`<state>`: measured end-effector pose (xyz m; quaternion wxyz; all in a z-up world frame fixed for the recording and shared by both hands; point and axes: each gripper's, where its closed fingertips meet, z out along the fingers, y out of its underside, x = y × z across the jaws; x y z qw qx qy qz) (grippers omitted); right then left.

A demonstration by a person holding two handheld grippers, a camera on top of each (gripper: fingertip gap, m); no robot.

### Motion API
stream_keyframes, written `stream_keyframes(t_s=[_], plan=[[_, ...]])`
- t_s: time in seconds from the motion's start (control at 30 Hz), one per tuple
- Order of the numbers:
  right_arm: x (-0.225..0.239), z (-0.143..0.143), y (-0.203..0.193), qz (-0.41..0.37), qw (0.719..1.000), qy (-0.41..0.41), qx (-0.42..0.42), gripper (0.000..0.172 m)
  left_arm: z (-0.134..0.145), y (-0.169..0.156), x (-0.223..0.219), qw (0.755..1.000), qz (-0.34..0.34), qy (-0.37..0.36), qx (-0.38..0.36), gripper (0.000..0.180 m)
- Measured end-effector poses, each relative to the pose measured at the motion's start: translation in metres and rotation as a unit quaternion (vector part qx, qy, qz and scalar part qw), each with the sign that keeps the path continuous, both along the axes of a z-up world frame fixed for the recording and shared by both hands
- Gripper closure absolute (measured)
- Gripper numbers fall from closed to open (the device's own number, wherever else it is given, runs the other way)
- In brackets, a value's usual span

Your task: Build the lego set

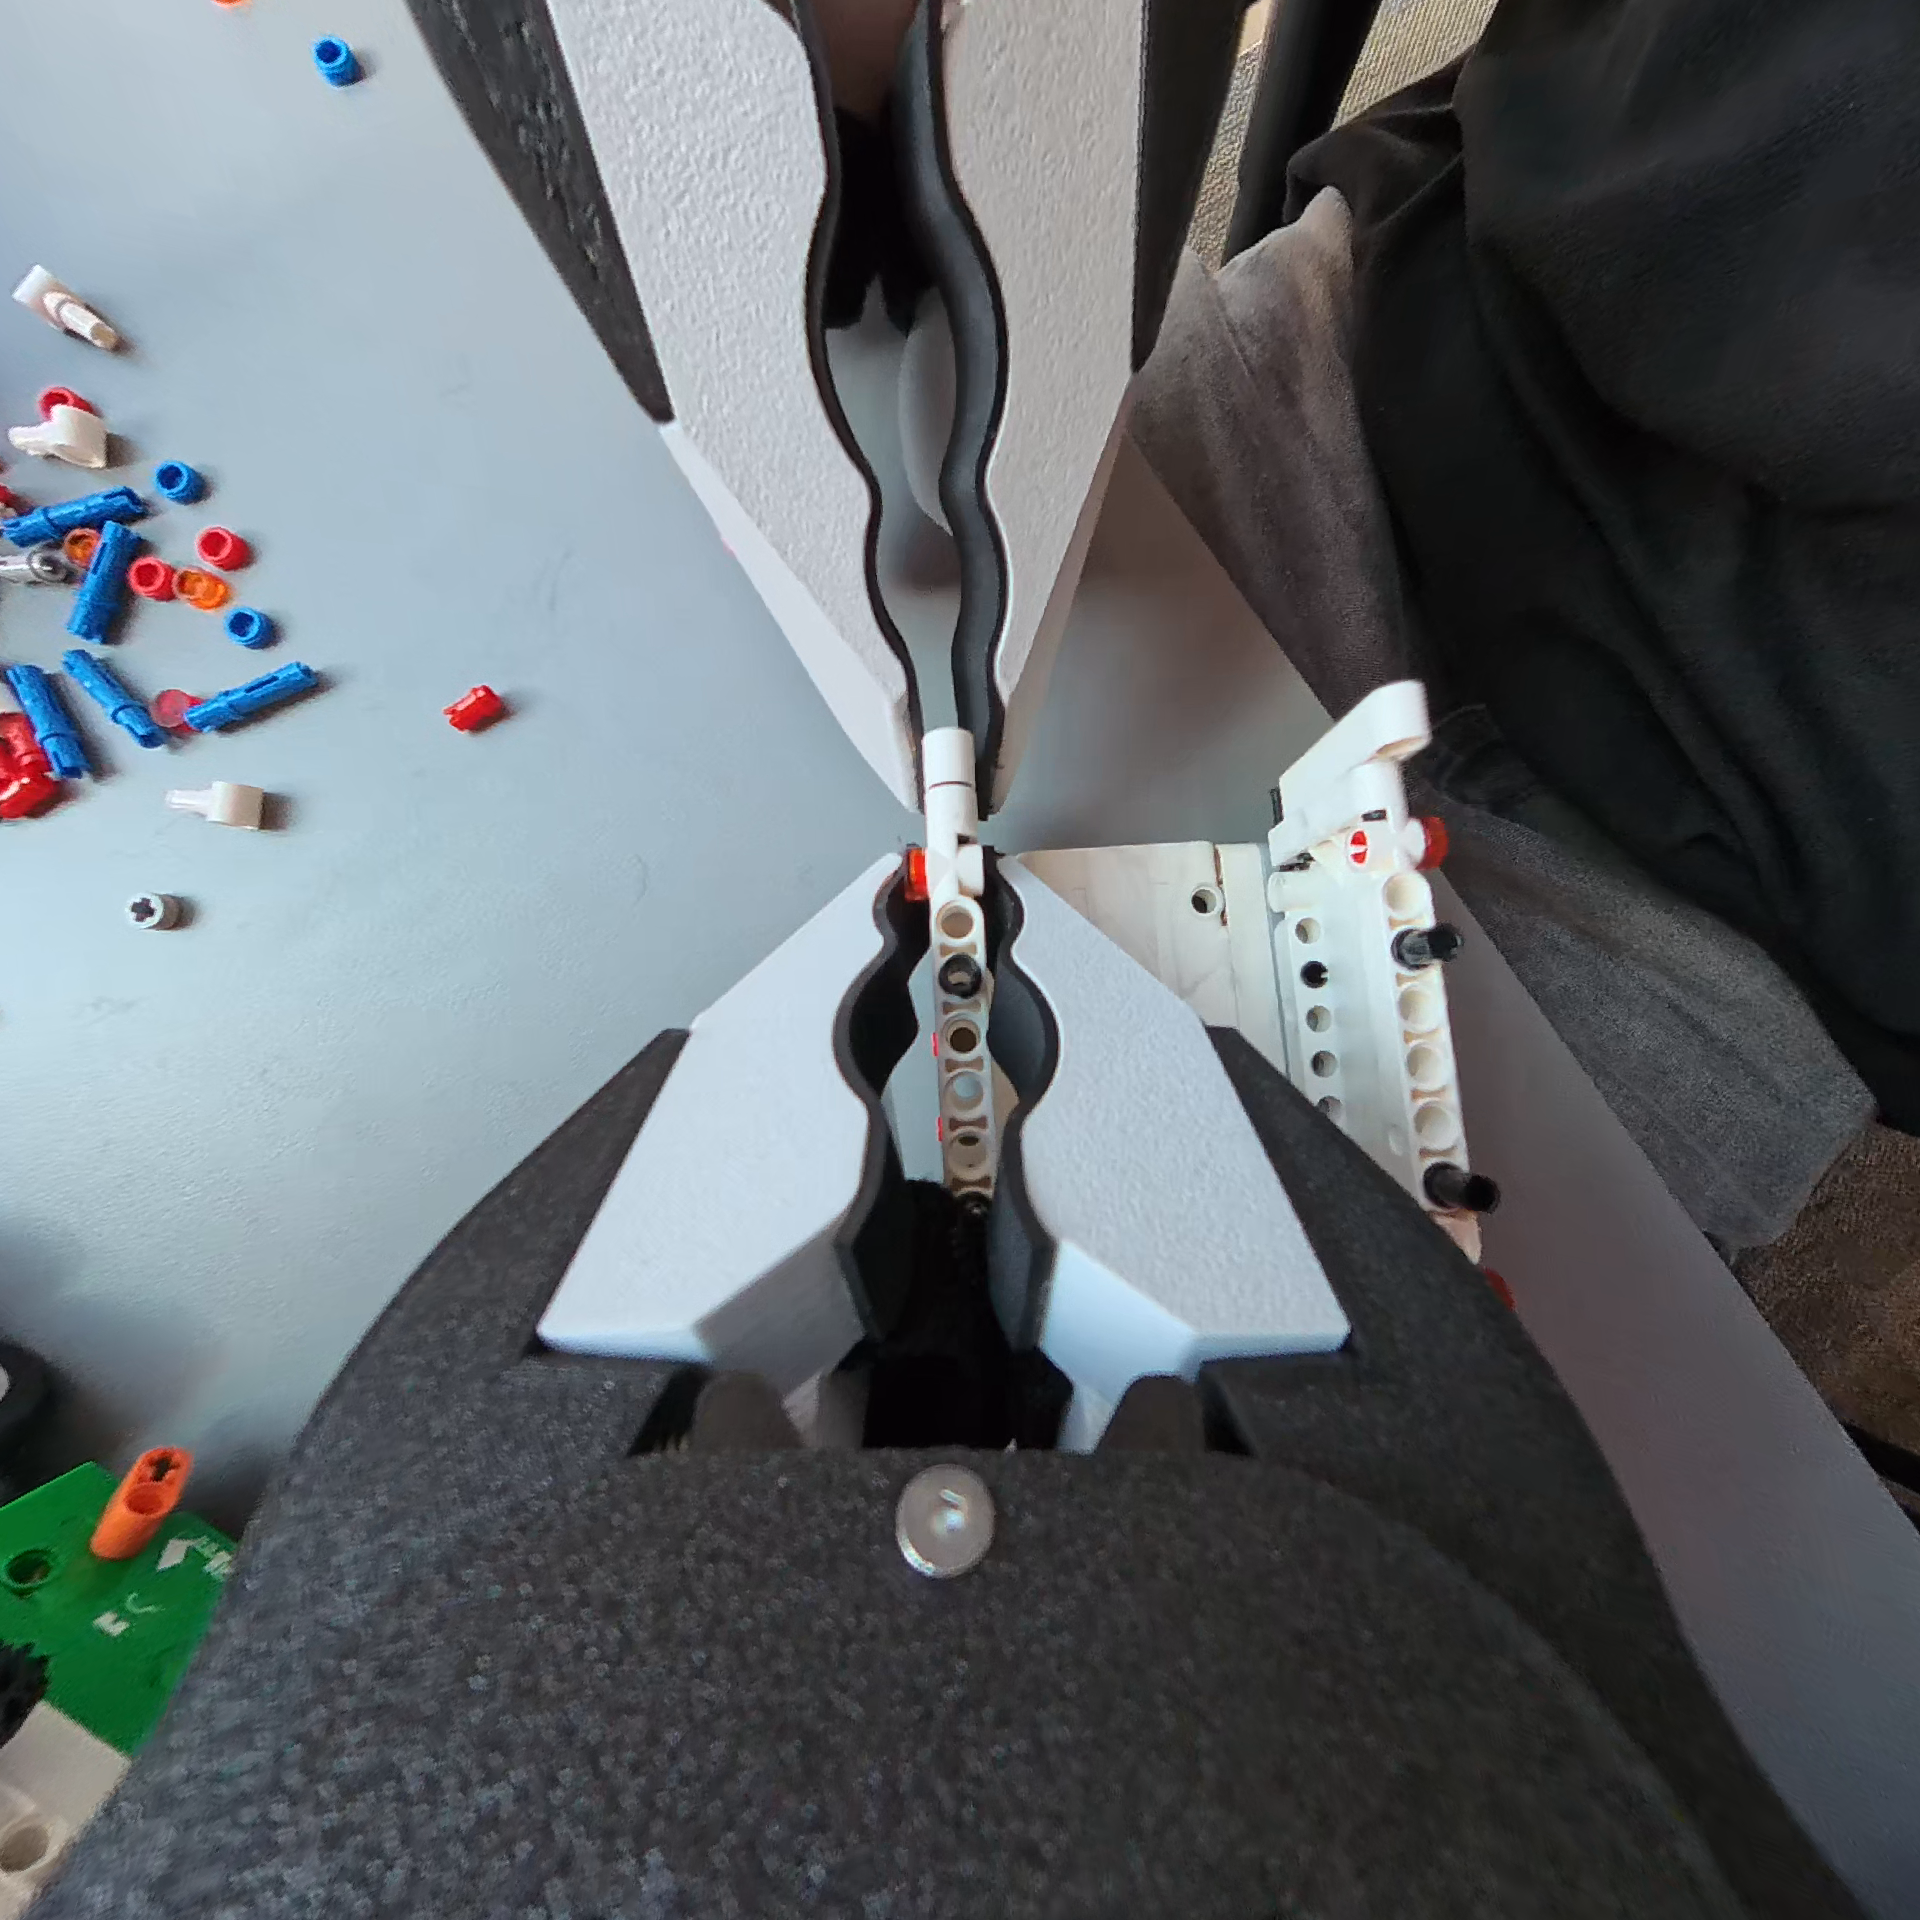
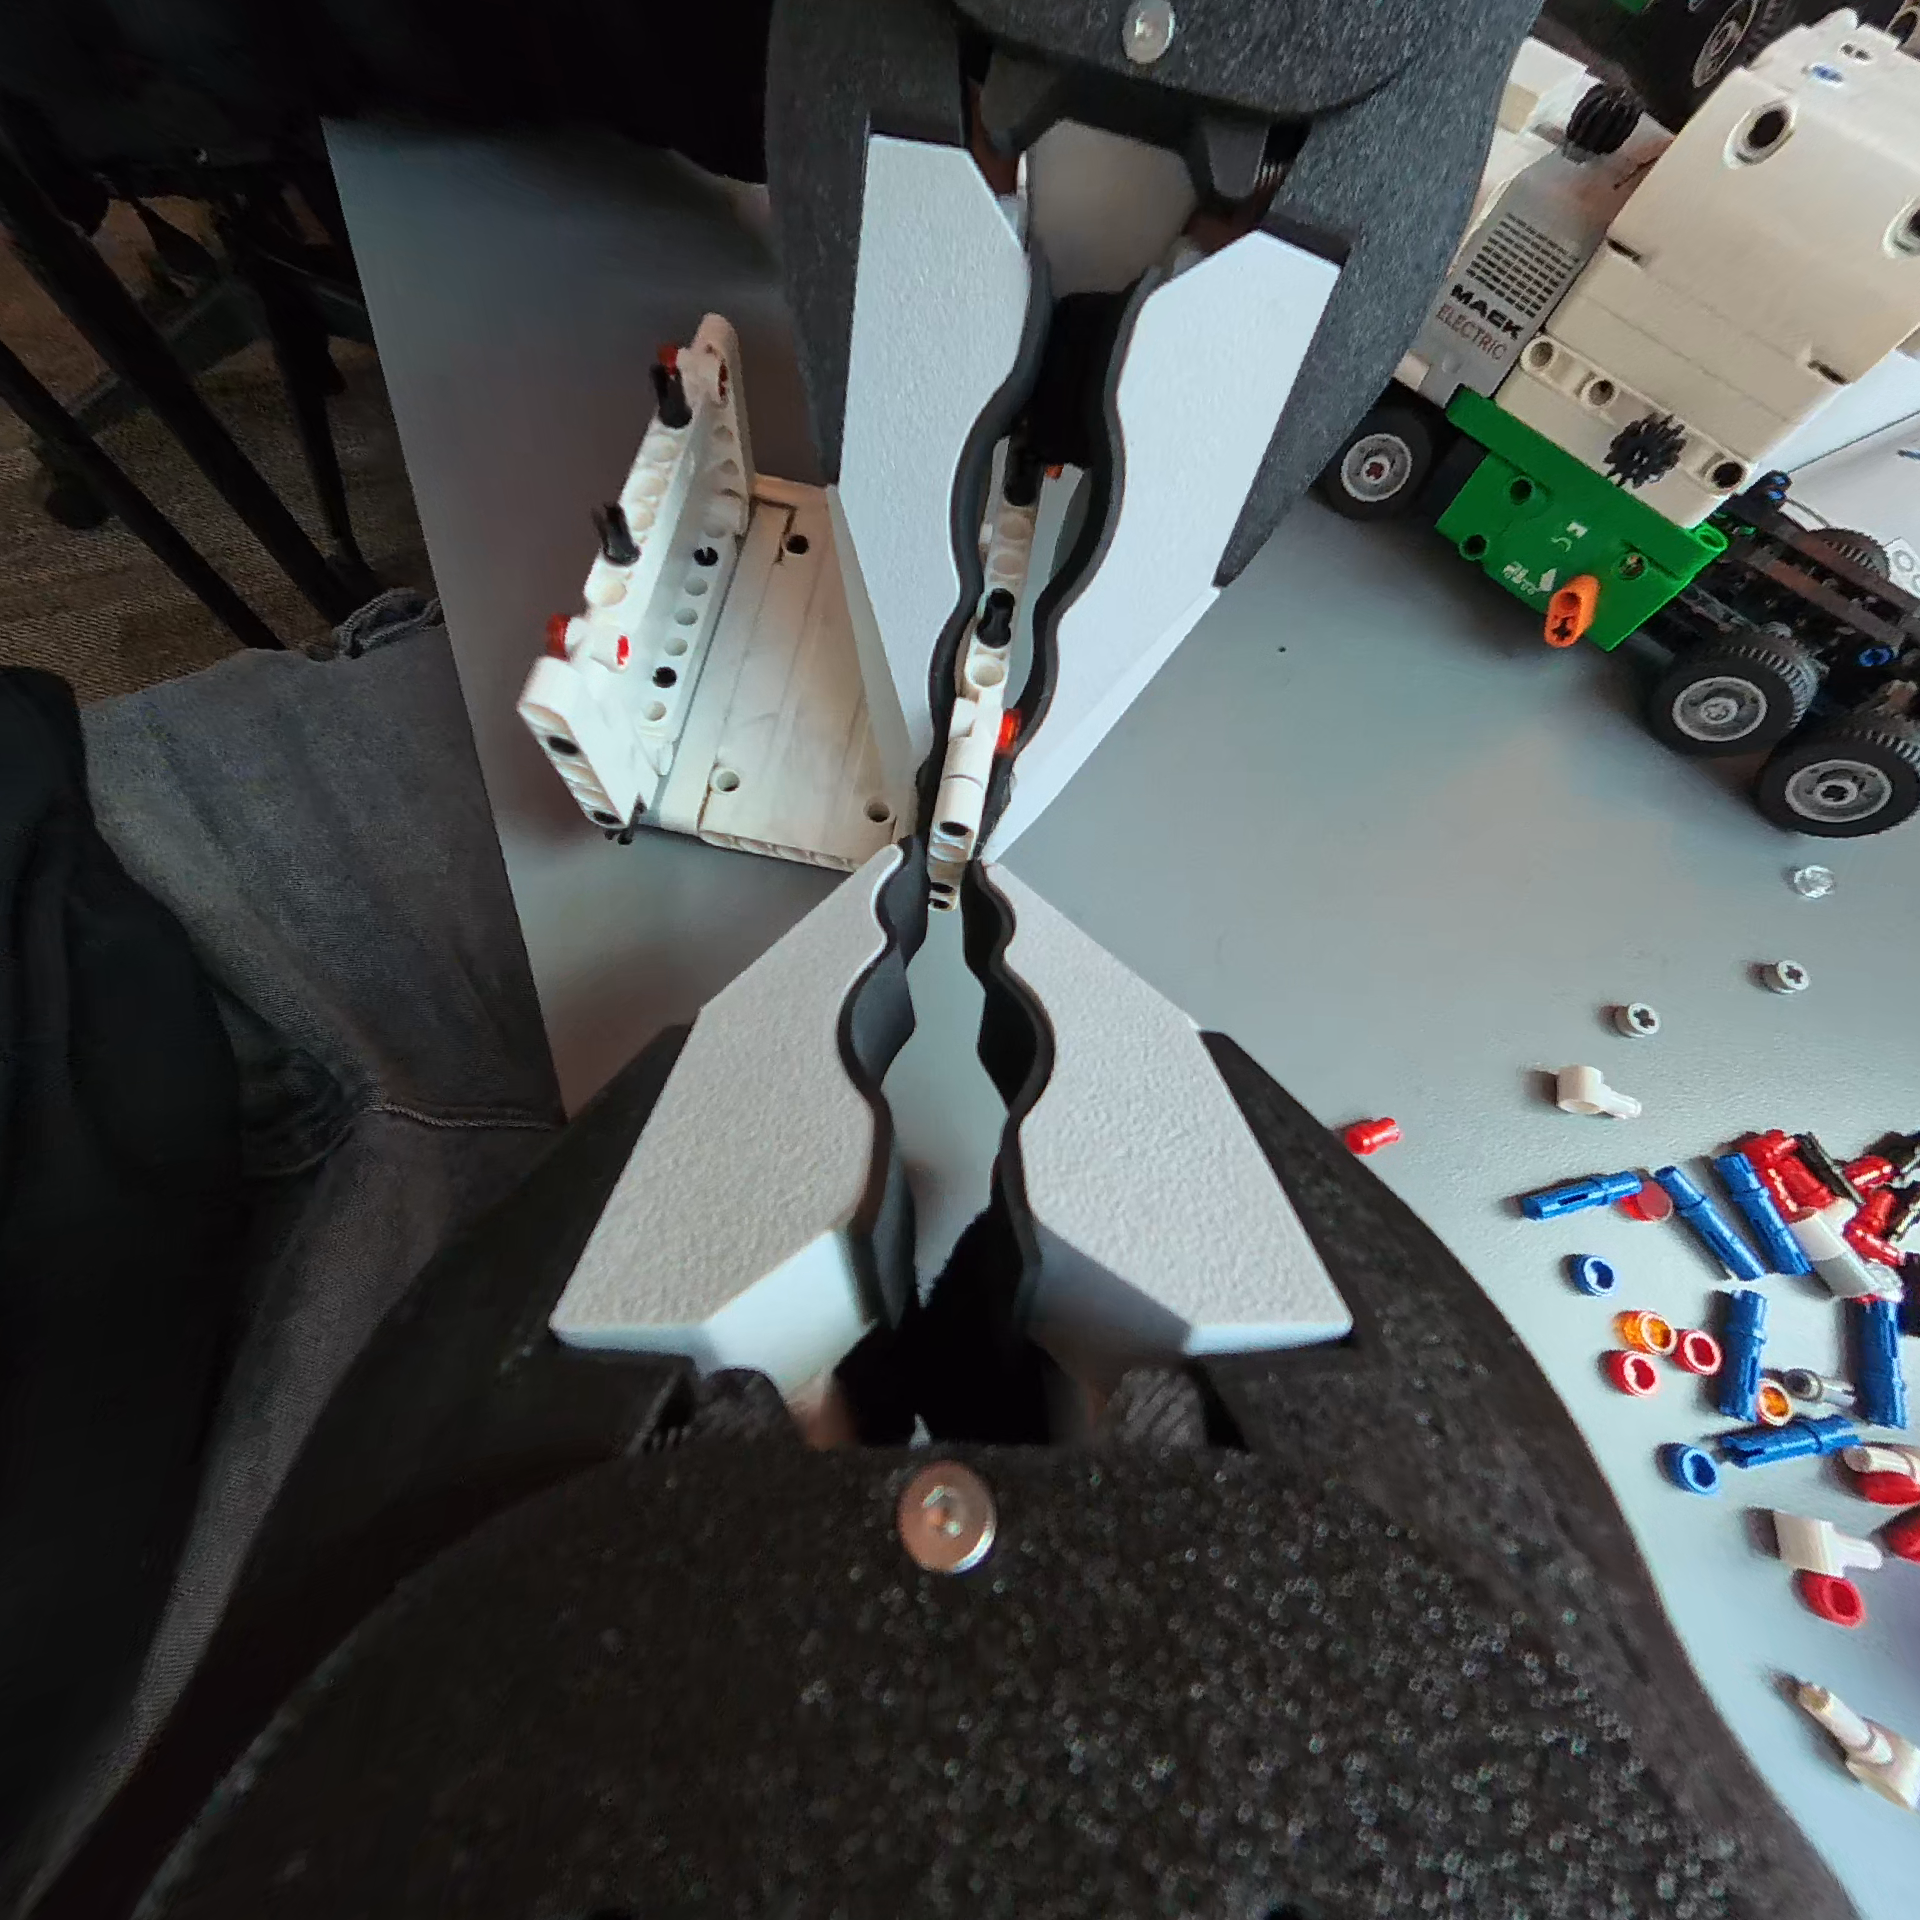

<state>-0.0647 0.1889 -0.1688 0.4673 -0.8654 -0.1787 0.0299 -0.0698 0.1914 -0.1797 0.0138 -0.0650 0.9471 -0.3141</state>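
Left claw (image 1: 951,883) is clamping the white beam (image 1: 961,1049); right claw (image 2: 945,883), at twelve o'clock, is pinching its white connector (image 2: 958,790); keep both aligned.

Setting: an indoor hobby or assembly workstation, office-like. A plain grey tabletop (image 2: 1403,831) carries loose blue, red and white construction-toy pins (image 2: 1766,1299) at 4 o'clock in the right wrist view, and a part-built white-and-green toy truck (image 2: 1621,343) at 2 o'clock. Carpeted floor (image 2: 94,561) with dark chair legs (image 2: 156,436) lies at 10 o'clock.
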Motion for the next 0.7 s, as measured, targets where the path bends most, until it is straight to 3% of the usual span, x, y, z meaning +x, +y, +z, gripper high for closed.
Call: stream_keyframes(t_s=[0.03,0.27,0.33,0.4,0.47,0.5,0.7], plan=[[0.001,0.000,0.000,-0.002,1.000,-0.005,0.001,0.166,0.000,0.000,0.001,1.000,0.002,0.001,-0.002,0.173],[0.002,-0.001,0.000,-0.004,1.000,0.004,-0.008,0.166,-0.002,0.002,0.001,1.000,0.004,0.014,0.001,0.173],[0.000,-0.002,0.002,-0.011,0.997,0.059,-0.037,0.165,-0.003,0.003,0.000,1.000,0.005,0.017,0.012,0.173],[0.000,-0.002,0.002,-0.013,0.998,0.034,-0.058,0.165,-0.003,0.003,0.001,1.000,0.010,0.015,0.021,0.173],[-0.004,-0.008,0.006,-0.008,0.996,0.011,-0.088,0.144,-0.002,0.001,0.002,0.999,0.012,0.008,0.030,0.173],[-0.001,-0.010,0.009,-0.017,0.995,0.007,-0.095,0.143,-0.002,0.000,0.001,0.999,0.011,0.009,0.031,0.173],[0.002,-0.011,0.007,-0.023,0.990,-0.013,-0.141,0.155,-0.002,0.001,0.004,0.999,0.015,-0.004,0.027,0.173]])
